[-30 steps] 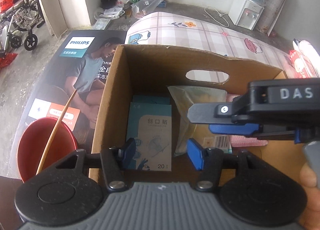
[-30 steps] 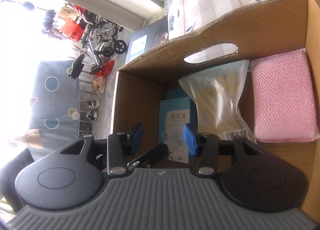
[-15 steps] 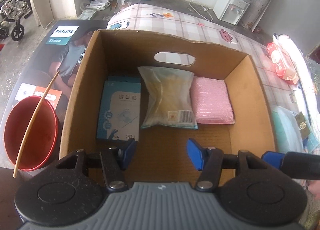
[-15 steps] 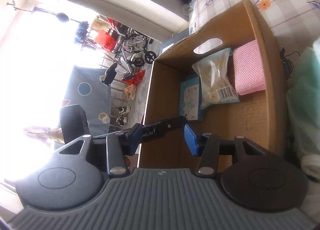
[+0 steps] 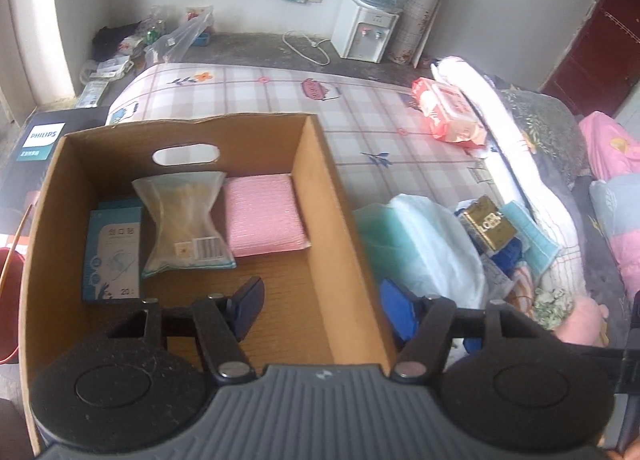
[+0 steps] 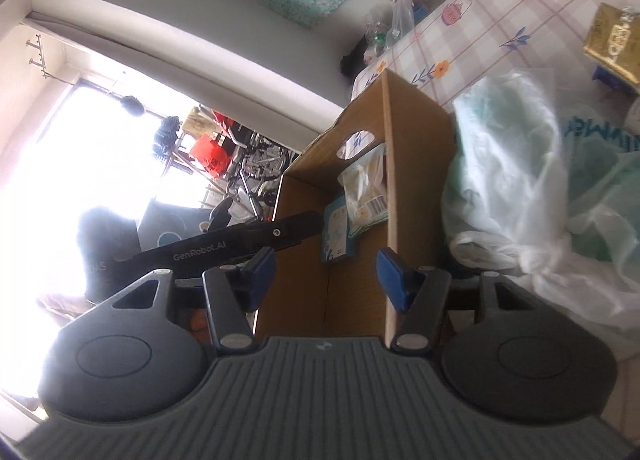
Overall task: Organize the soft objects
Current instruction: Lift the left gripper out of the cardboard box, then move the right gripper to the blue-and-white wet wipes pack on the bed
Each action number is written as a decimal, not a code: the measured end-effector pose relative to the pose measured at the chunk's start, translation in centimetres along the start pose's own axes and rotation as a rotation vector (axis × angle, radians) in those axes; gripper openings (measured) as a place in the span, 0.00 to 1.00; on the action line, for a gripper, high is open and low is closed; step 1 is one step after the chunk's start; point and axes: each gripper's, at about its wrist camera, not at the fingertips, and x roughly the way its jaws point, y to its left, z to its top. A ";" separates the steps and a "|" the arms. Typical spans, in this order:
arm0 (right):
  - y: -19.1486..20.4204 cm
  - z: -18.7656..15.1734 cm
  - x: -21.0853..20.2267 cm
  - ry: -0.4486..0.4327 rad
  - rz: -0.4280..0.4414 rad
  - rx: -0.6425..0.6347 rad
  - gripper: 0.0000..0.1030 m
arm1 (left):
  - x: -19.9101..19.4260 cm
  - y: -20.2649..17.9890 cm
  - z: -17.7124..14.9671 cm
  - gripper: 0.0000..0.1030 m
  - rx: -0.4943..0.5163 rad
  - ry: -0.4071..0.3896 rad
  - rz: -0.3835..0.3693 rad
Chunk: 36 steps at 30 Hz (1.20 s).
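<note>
An open cardboard box [image 5: 320, 187] [image 6: 416, 163] stands on the checked bed sheet. In it lie a blue plaster packet [image 5: 112, 256] [image 6: 336, 236], a clear bag of cotton swabs [image 5: 184, 219] [image 6: 366, 187] and a pink sponge cloth [image 5: 262, 215]. My left gripper [image 5: 320, 310] is open and empty, straddling the box's right wall near its front. My right gripper [image 6: 326, 278] is open and empty, above the box's near end. The left gripper's arm [image 6: 224, 244] crosses the right wrist view.
Right of the box lie a pale plastic bag with green contents [image 5: 424, 244] [image 6: 516, 163], a gold packet [image 5: 490, 223] [image 6: 614, 43] and a red wipes pack [image 5: 448, 111]. A red bucket [image 5: 8, 300] stands left of the box. A water dispenser [image 5: 366, 31] stands at the far wall.
Both grippers have drawn back and up out of the box and swung right. The bag pile beside the box has come into view. Both stay open and empty.
</note>
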 end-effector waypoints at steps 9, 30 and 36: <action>-5.2 -1.1 -7.3 -0.178 -0.189 -0.047 0.56 | 2.5 -10.1 1.4 0.65 0.160 -0.004 -0.071; -19.1 13.7 -12.3 -0.160 -0.444 0.222 0.55 | 20.3 -24.3 7.2 0.36 0.230 0.202 -0.180; -22.1 16.9 -8.5 -0.068 -0.502 0.300 0.55 | 21.3 -21.5 8.0 0.36 0.193 0.220 -0.146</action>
